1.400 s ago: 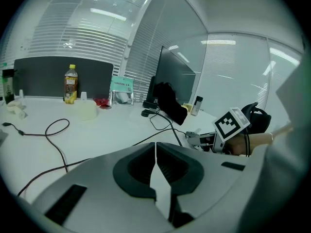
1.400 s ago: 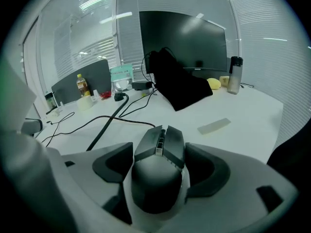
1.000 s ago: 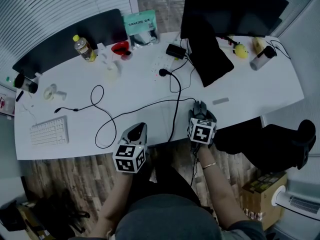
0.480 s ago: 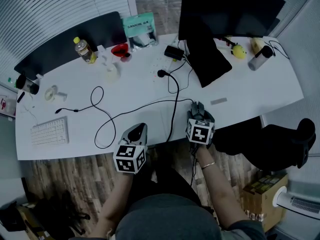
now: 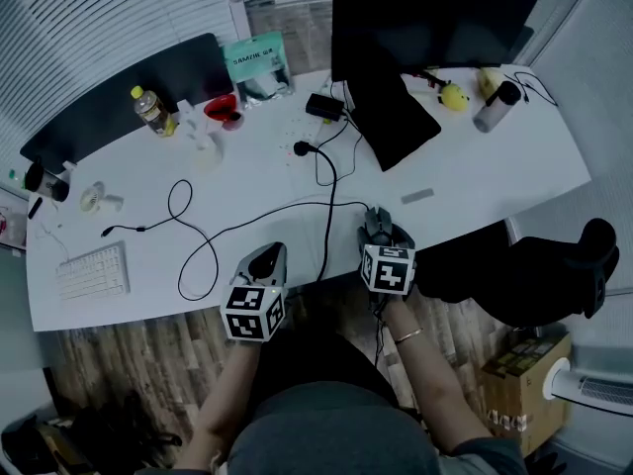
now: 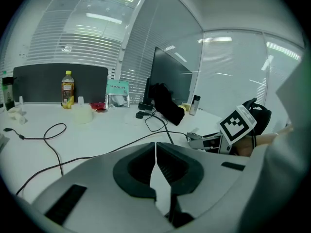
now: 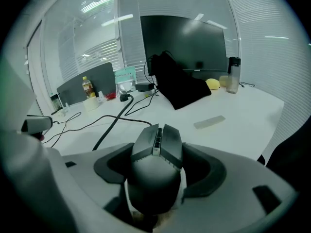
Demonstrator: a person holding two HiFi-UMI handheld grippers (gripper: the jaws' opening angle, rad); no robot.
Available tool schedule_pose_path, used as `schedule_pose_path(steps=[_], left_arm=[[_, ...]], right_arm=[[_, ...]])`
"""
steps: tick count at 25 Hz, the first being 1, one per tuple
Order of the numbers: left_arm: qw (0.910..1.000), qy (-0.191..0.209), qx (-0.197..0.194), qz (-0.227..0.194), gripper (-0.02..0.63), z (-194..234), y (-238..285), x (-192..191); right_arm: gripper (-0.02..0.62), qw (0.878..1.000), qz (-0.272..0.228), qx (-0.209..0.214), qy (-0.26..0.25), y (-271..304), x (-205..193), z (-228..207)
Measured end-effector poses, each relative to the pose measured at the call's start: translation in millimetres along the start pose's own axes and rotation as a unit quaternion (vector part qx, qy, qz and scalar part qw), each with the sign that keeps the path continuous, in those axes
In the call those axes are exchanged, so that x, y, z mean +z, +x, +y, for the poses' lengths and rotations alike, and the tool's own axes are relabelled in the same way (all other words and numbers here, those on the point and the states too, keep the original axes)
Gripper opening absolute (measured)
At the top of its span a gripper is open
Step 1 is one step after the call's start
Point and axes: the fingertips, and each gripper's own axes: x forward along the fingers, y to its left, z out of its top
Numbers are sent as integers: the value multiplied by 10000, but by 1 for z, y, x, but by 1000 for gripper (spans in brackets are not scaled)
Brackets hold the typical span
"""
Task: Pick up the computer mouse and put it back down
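A dark grey computer mouse (image 7: 156,159) sits between the jaws of my right gripper (image 7: 158,154), which is shut on its sides. In the head view the mouse (image 5: 377,225) is over the near edge of the white table (image 5: 495,166), just ahead of the right gripper (image 5: 380,236) and its marker cube. Whether the mouse rests on the table or hangs above it, I cannot tell. My left gripper (image 5: 265,262) is at the table's near edge, left of the right one. Its jaws (image 6: 155,149) are shut with nothing between them.
A black cable (image 5: 257,228) loops across the table between the grippers. A small grey bar (image 5: 416,196) lies right of the mouse. A white keyboard (image 5: 91,271) is at the near left. At the back stand a monitor (image 5: 425,18), black cloth (image 5: 386,117) and a bottle (image 5: 150,110).
The head view has shifted, so the table sits further left. The right gripper with the mouse has drawn slightly toward the table's near edge. The left gripper stays shut.
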Motion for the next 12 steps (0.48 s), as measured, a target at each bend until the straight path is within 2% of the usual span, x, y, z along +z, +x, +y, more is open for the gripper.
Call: schedule_pose_path(steps=[7,12], left_arm=[[9992,180,-335,-86,28,-17,12,13],[9974,298,-645,-141,28,-23,21,23]], right_arm=[[304,9996,-256,65,71,-21,12,6],[305,9988,-476,-39,96,-40,25,8]])
